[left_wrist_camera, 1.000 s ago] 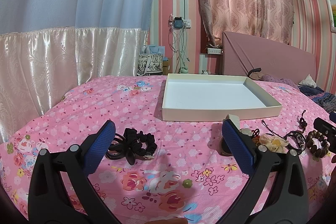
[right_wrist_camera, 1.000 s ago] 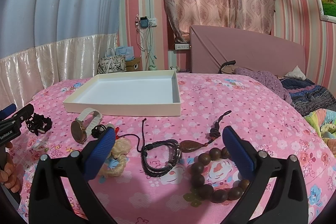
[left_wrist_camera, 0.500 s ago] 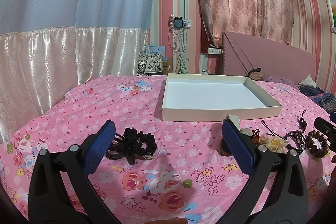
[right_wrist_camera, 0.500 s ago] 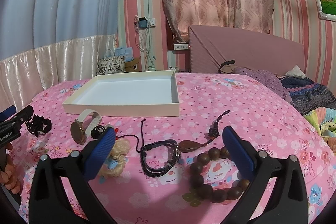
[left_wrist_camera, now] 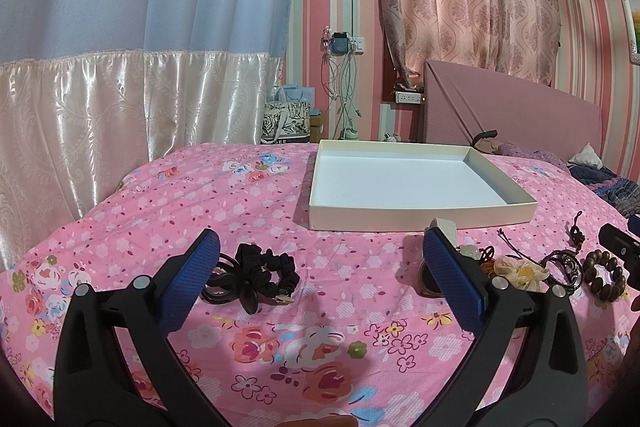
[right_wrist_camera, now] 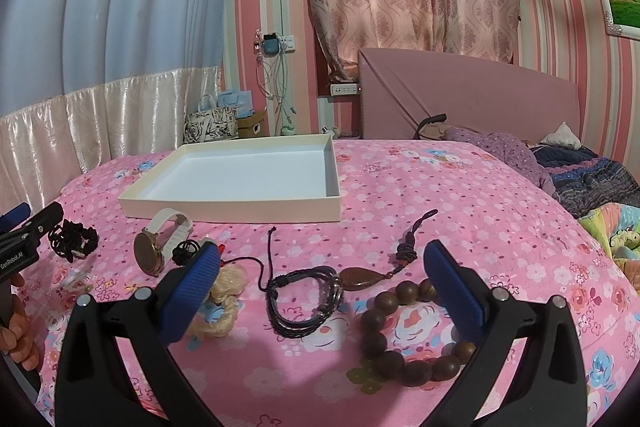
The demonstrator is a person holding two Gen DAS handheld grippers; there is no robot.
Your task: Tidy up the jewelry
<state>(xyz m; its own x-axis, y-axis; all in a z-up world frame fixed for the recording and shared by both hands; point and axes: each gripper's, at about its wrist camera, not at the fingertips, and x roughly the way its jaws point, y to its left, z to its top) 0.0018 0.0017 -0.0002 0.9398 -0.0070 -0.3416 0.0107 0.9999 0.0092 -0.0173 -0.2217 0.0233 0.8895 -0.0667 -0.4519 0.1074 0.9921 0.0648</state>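
Note:
An empty white tray (left_wrist_camera: 420, 215) (right_wrist_camera: 240, 213) lies on the pink floral bedspread. My left gripper (left_wrist_camera: 320, 267) is open and empty, above the bed just behind a black scrunchie (left_wrist_camera: 266, 269) and hair clip. My right gripper (right_wrist_camera: 320, 275) is open and empty, hovering over a black braided bracelet (right_wrist_camera: 304, 301), a brown bead bracelet (right_wrist_camera: 404, 343) and a brown stone pendant on a cord (right_wrist_camera: 362, 277). A white-strap watch (right_wrist_camera: 154, 251) and a cream flower hair tie (right_wrist_camera: 222, 301) lie to its left.
The bed's headboard (right_wrist_camera: 468, 99) and crumpled bedding (right_wrist_camera: 592, 183) are at the back right. Curtains and a bag (left_wrist_camera: 286, 127) stand beyond the bed's far edge. The left gripper shows at the right wrist view's left edge (right_wrist_camera: 24, 239).
The right wrist view has shifted slightly; the jewelry appears a touch lower and nearer. The left gripper has not visibly moved.

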